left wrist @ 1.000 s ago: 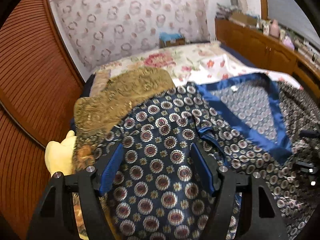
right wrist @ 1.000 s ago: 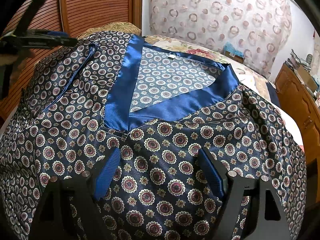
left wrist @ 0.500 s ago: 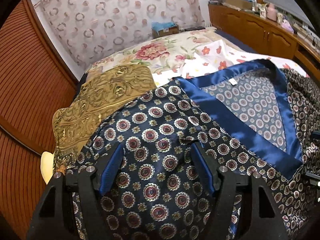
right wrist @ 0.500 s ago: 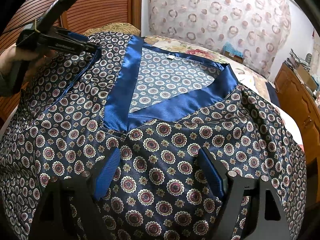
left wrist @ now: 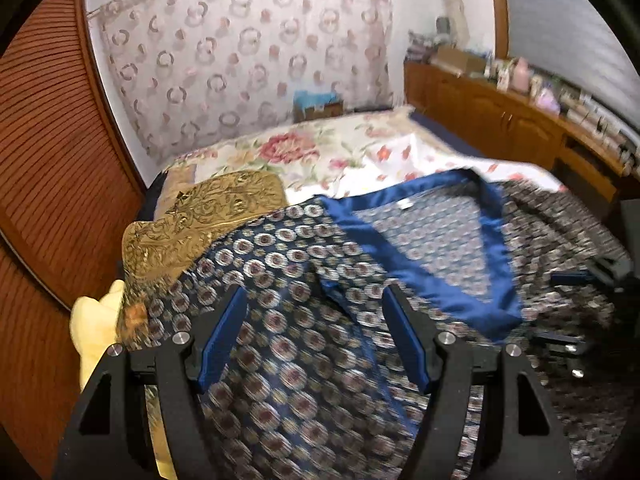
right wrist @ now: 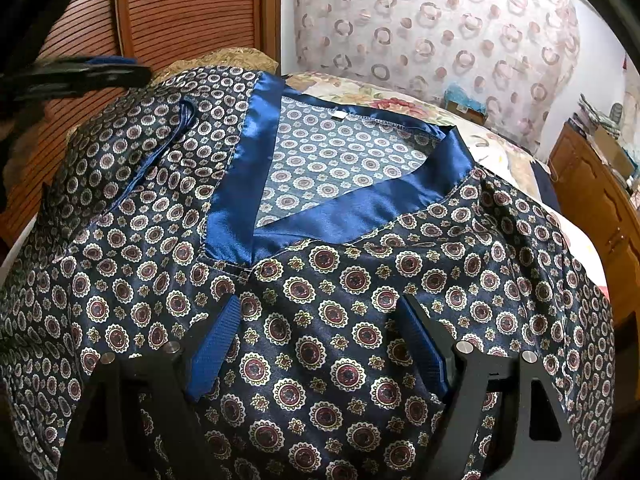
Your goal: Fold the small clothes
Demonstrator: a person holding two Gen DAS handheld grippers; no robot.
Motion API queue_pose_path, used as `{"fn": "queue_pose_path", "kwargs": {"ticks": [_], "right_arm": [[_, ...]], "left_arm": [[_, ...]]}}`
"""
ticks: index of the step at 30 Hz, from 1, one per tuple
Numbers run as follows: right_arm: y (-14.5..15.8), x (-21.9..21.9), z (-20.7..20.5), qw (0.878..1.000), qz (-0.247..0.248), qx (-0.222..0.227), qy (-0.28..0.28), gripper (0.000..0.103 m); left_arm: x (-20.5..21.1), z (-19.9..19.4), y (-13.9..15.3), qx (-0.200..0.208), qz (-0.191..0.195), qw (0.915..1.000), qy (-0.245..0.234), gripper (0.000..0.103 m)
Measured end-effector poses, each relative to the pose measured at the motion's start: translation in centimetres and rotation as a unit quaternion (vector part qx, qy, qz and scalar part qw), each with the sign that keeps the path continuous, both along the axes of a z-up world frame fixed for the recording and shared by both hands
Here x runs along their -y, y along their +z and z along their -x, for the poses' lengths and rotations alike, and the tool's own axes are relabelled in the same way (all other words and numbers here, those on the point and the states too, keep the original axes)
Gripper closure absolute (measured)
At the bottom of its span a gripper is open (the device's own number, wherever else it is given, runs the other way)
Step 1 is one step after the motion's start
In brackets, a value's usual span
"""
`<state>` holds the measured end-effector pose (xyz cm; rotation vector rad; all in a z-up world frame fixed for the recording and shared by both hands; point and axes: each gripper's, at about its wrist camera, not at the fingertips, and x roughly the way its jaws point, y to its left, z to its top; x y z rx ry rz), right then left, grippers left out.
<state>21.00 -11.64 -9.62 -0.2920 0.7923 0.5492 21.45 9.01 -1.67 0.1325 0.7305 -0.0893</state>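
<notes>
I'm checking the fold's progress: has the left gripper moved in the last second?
Yes. In the right wrist view the left gripper now sits up beside the wooden door, off the shirt it was pressed against half a second ago.

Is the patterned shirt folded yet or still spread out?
Mostly spread: the shirt lies front up, its blue collar open in a V. Only the sleeve near the left gripper looks turned inward.

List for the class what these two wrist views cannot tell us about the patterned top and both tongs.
- Patterned top: hem and sleeve ends run past both views' lower and side edges.
- Left wrist view: motion blur smears the medallion print.
- Left tongs and right tongs: open above the cloth; contact cannot be told.
- Cabinet-top items: too small and blurred to name.
</notes>
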Motion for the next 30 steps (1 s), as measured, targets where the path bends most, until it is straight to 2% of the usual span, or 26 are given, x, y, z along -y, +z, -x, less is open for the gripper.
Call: {"fn": "queue_pose_path", "kwargs": {"ticks": [6, 13, 19, 24, 27, 30], "right_arm": [[0.7, 2.2, -0.2, 0.999, -0.046, -0.006, -0.017, 0.022], [3.5, 8.4, 1.6, 0.996, -0.069, 0.032, -0.054, 0.022], [3.9, 16.4, 3.7, 0.991, -0.052, 0.041, -0.112, 0.041], [2.9, 22.9, 5.5, 0.983, -0.048, 0.031, -0.177, 0.042], [2.4, 25.7, 6.5, 0.977, -0.052, 0.022, -0.203, 0.042], [1.5, 27.7, 7.0, 0.974, -0.065, -0.007, -0.215, 0.052]], "left_arm": [[1.3, 3.5, -0.9, 0.029, 0.031, 0.9990, -0.015, 0.032], [2.8, 6.4, -1.8, 0.030, 0.054, 0.9978, -0.022, 0.032], [5.0, 8.4, -2.4, 0.030, 0.070, 0.9964, -0.038, 0.032], [6.5, 9.3, -3.2, 0.020, 0.080, 0.9954, -0.050, 0.032], [7.2, 9.7, -3.6, 0.017, 0.073, 0.9956, -0.055, 0.032], [7.7, 9.8, -4.2, 0.010, 0.063, 0.9961, -0.060, 0.032]]}}
